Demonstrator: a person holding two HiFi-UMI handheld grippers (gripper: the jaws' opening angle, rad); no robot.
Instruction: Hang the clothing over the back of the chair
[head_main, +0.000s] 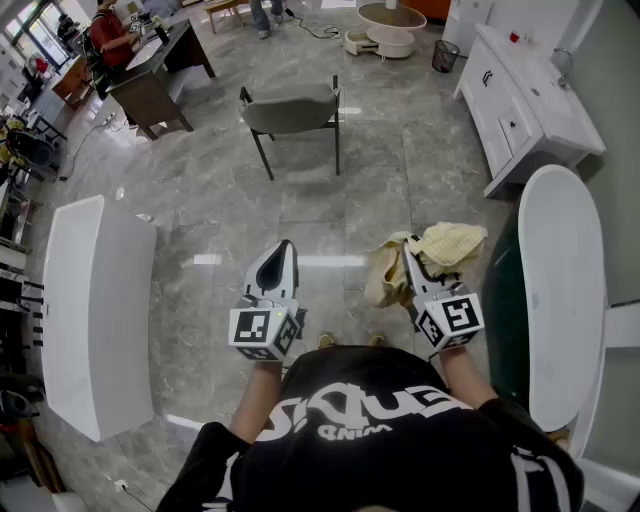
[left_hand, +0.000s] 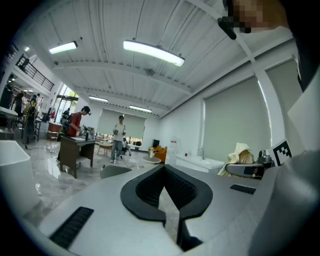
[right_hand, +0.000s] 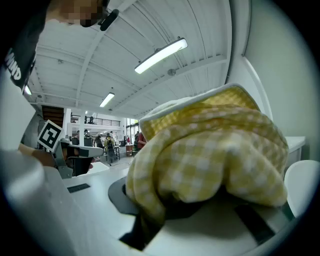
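Carrying: right tool clamped on cloth, held level, likely for draping over chair; left tool closed, empty.

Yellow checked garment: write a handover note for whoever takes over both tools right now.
Right tool: shut on the yellow checked garment, which is bunched over its jaws and held up off the floor.
Left tool: shut, empty, beside the right one.
Chair: ahead across the floor, apart from both tools, nothing on it.
Done: garment in hand.
Left: carry it to the chair and drape it over the back.
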